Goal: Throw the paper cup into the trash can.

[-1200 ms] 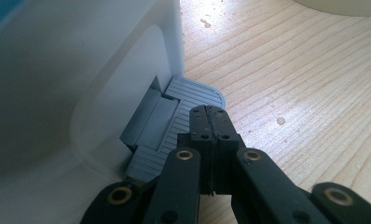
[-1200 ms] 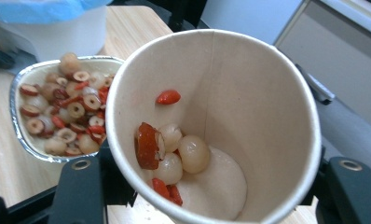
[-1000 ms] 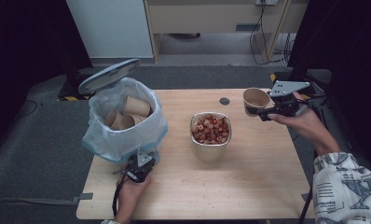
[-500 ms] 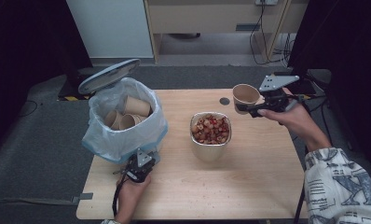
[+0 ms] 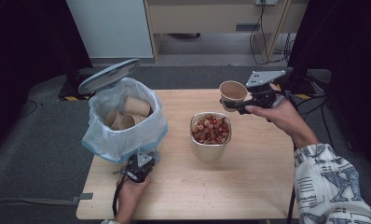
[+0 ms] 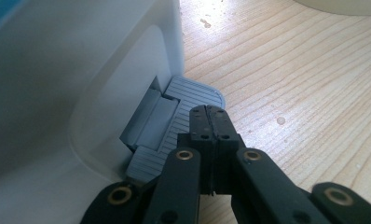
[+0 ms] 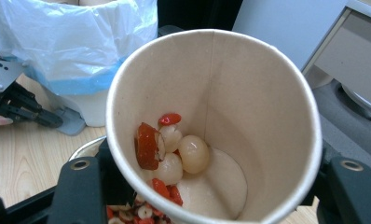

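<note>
My right gripper [image 5: 231, 103] is shut on a brown paper cup [image 5: 232, 90] and holds it in the air, just right of and behind a metal bowl [image 5: 209, 152] heaped with red and pale dried fruit. In the right gripper view the cup [image 7: 253, 102] tilts toward me with a few fruit pieces [image 7: 172, 154] inside, over the bowl's rim. My left gripper [image 6: 210, 114] is shut, its tips resting on the grey pedal [image 6: 193, 91] of a white bin [image 5: 123, 133] whose lid [image 5: 110, 75] stands up.
The bin, lined with a clear bag, holds several empty paper cups [image 5: 127, 112] and stands at the table's left edge. The wooden table [image 5: 249, 182] has bare room at the front and right. Cabinets and cables lie beyond the far edge.
My right gripper has carried the cup left from the table's far right corner toward the bowl. The left gripper has stayed on the pedal.
</note>
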`<state>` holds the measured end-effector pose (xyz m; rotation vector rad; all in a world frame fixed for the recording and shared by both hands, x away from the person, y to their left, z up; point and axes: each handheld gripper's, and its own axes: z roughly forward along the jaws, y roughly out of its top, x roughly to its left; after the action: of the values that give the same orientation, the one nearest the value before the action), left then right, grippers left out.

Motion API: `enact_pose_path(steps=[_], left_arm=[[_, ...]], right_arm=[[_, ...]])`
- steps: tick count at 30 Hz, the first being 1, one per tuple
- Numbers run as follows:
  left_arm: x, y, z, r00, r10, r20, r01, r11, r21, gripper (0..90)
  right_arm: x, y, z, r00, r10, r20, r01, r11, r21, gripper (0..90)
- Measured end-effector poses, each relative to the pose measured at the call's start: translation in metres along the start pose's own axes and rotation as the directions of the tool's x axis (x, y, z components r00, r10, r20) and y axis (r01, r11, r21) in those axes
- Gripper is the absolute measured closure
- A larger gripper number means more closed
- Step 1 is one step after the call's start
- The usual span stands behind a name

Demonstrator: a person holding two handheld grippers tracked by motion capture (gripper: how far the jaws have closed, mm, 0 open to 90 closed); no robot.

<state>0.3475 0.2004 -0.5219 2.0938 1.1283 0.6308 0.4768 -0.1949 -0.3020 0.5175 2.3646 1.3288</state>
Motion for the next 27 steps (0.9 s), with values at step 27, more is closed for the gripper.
enact_pose_path(steps=[27], left_arm=[[0.0, 0.0, 0.0, 1.0, 0.001, -0.001, -0.001, 1.0, -0.001, 89.1]], right_arm=[[0.031, 0.048, 0.038, 0.9976, -0.003, -0.069, 0.002, 1.0, -0.005, 35.0]])
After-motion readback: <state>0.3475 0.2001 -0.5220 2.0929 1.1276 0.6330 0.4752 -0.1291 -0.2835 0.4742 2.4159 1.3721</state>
